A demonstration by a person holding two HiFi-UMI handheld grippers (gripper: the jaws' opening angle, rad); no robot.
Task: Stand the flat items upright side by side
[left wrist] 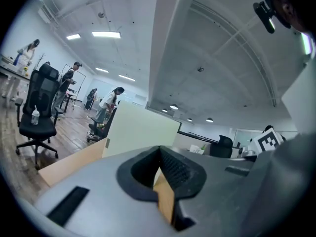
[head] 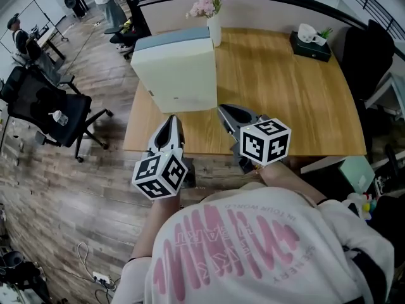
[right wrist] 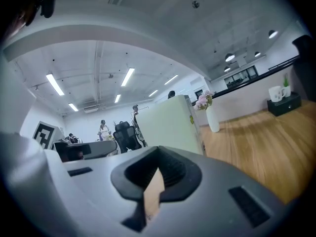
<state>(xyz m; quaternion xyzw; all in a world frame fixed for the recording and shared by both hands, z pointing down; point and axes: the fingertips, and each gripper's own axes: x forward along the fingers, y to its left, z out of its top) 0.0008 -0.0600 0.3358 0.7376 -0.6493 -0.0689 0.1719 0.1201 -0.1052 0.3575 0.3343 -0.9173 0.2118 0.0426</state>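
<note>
both tongs were shut tight with nothing between the pads: the left gripper (head: 172,121) and the right gripper (head: 223,111) hung side by side over the near edge of the wooden desk (head: 285,100), apart from everything on it.

the task's things stood at the far left part of the desk: a broad cream case (head: 180,75) on its edge, with a blue-grey case (head: 171,40) touching it just behind. both looked already upright and side by side, so little seemed left to do.

my judgement on handling: the cases looked stiff and boxy, smooth-sided, probably light if empty. being tall and thin, they would tip easily from a push high up. the wide faces were too broad for the jaws, so the thin top edge or a corner seemed the place to pinch. a small clasp (head: 152,92) showed on the cream case's left side.

containers: both cases were closed and their contents hidden. a white vase (head: 214,29) just beside them held pink flowers (head: 205,5). a dark green box (head: 310,48) at the far right carried a white piece (head: 307,32) on top, whether tissue or cup i could not tell.
</note>
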